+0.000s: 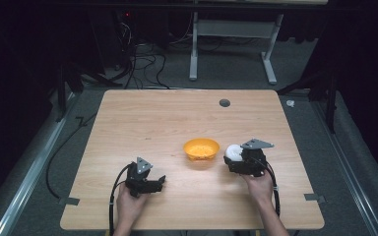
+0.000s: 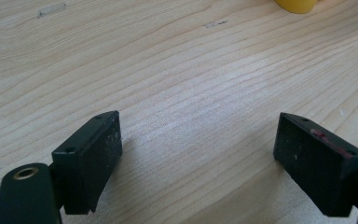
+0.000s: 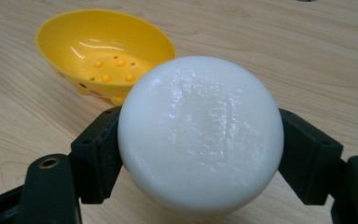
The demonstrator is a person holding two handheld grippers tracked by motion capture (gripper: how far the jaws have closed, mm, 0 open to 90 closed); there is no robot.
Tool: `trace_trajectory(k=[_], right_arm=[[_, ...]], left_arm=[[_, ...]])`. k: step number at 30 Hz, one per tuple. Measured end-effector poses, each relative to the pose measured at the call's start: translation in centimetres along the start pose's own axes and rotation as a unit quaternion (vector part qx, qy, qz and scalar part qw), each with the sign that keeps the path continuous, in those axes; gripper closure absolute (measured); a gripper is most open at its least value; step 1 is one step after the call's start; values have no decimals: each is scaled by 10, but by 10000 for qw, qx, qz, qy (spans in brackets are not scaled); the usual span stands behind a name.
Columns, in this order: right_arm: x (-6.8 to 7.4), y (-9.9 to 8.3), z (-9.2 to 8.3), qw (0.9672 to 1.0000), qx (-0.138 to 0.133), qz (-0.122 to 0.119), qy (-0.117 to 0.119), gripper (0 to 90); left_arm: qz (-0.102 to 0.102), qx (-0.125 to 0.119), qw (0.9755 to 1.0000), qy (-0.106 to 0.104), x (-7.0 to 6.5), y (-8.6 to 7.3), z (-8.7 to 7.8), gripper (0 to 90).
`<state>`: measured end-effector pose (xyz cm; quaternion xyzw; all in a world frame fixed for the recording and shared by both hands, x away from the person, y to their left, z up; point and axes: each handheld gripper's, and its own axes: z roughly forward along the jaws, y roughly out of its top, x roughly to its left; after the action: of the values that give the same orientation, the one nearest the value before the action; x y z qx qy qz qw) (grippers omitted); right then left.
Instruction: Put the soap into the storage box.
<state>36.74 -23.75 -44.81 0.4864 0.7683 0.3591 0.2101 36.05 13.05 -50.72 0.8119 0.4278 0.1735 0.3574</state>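
Both jaws of the right gripper [image 3: 200, 154] clamp a round white soap bar [image 3: 200, 135] just beside the yellow dish [image 3: 102, 51] on the wooden table [image 1: 177, 113], while the left gripper [image 2: 198, 154], low over bare wood, has its jaws spread wide with nothing between them.

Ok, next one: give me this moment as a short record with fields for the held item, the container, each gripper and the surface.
held item: white round soap bar, embossed face toward the camera
container: yellow soap dish, holes and bumps in its bottom, nothing in it
right gripper: shut on the soap bar, just right of the dish in the high view
left gripper: open, nothing between its jaws, low over the table
surface: light wooden table
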Motion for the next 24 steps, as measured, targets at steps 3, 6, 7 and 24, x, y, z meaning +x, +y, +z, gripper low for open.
trace_trajectory(k=[3, 6, 7, 24], right_arm=[[2, 3, -3, 10000, -24, -16, 59, 251], [4, 6, -5, 9999, -55, 14, 125, 251], [4, 8, -6, 9999, -62, 5, 143, 251], [15, 23, -8, 9992, -197, -62, 334, 251]], left_arm=[[2, 0, 10000, -1, 0, 0, 0, 157], [3, 1, 10000, -2, 0, 0, 0, 157], [4, 1, 10000, -2, 0, 0, 0, 157], [5, 1, 10000, -2, 0, 0, 0, 157]])
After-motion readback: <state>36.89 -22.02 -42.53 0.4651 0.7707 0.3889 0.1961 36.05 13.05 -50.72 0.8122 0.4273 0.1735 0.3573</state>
